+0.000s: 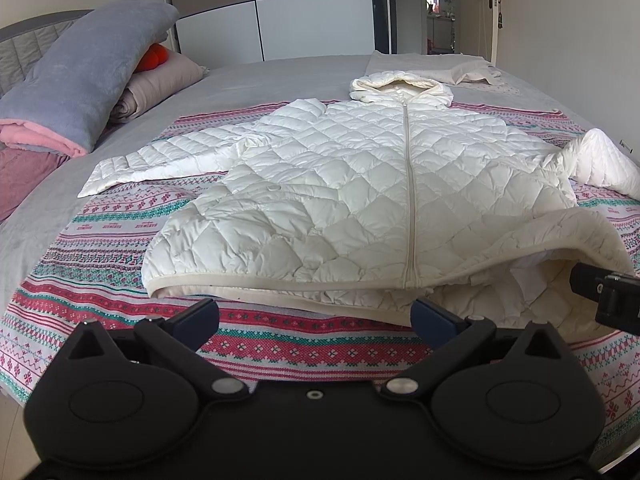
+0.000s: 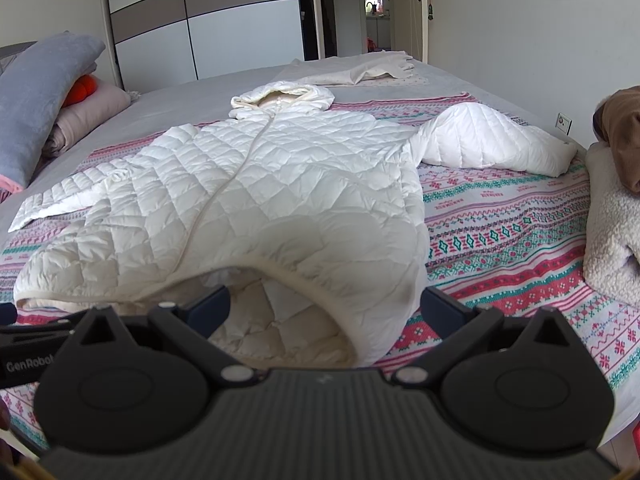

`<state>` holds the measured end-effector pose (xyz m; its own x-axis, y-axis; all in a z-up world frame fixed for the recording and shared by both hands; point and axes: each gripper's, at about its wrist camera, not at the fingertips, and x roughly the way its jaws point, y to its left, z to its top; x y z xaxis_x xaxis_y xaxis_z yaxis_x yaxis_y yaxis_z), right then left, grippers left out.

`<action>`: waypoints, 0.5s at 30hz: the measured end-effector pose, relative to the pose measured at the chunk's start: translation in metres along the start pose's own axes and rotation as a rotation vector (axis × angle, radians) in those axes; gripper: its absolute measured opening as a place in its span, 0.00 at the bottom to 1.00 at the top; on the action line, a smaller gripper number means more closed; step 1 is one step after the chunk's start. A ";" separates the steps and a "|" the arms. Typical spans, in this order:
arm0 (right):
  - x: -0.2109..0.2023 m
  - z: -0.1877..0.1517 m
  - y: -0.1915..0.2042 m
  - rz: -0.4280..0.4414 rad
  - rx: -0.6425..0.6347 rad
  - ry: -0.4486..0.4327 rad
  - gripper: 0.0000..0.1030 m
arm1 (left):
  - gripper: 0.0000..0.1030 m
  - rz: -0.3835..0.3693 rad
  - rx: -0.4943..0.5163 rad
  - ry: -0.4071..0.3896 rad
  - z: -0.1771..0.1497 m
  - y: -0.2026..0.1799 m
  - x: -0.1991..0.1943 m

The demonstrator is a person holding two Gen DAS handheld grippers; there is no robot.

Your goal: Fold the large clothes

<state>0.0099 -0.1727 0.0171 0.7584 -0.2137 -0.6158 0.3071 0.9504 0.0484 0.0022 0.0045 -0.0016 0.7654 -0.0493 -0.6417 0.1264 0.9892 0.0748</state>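
A white quilted hooded jacket [image 1: 360,184] [image 2: 248,192] lies zipped, front up, on a patterned blanket [image 1: 280,344] [image 2: 520,248], hood toward the far end. Both sleeves spread out sideways; the right sleeve [image 2: 492,140] is puffed up. The hem's right part is lifted, so the lining [image 2: 272,320] shows. My left gripper [image 1: 314,320] is open just short of the hem, touching nothing. My right gripper [image 2: 325,306] is open at the raised hem corner, with fabric lying between its spread fingers. The right gripper's body [image 1: 608,296] shows at the left wrist view's right edge.
Grey and pink pillows and folded bedding [image 1: 80,80] pile up at the bed's left. A cream cloth [image 2: 360,70] lies at the far end of the bed. A fleecy white bundle with a brown item [image 2: 616,200] sits at the right. Wardrobe and open door stand behind.
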 end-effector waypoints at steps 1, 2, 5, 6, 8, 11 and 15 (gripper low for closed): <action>0.000 0.000 0.000 0.000 0.000 0.000 1.00 | 1.00 0.001 0.000 0.000 0.000 0.000 0.000; 0.000 0.000 0.000 0.000 0.000 -0.001 1.00 | 1.00 0.002 0.001 -0.001 0.000 0.000 0.000; 0.000 0.000 0.000 0.000 0.000 0.000 1.00 | 1.00 0.003 0.002 -0.001 0.000 0.000 0.000; 0.000 0.000 0.000 -0.001 -0.001 0.000 1.00 | 1.00 0.002 0.002 -0.001 0.001 0.002 -0.001; 0.000 0.000 0.000 -0.002 0.000 0.000 1.00 | 1.00 0.004 0.001 -0.003 0.001 0.003 0.000; -0.001 -0.001 0.000 -0.004 -0.004 0.001 1.00 | 1.00 0.008 -0.001 -0.004 0.000 0.005 0.001; -0.002 0.001 0.000 -0.008 -0.005 -0.001 1.00 | 1.00 0.008 -0.001 -0.002 0.000 0.006 0.001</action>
<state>0.0083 -0.1727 0.0190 0.7567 -0.2218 -0.6150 0.3102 0.9499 0.0391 0.0041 0.0100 -0.0020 0.7676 -0.0415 -0.6395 0.1193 0.9897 0.0790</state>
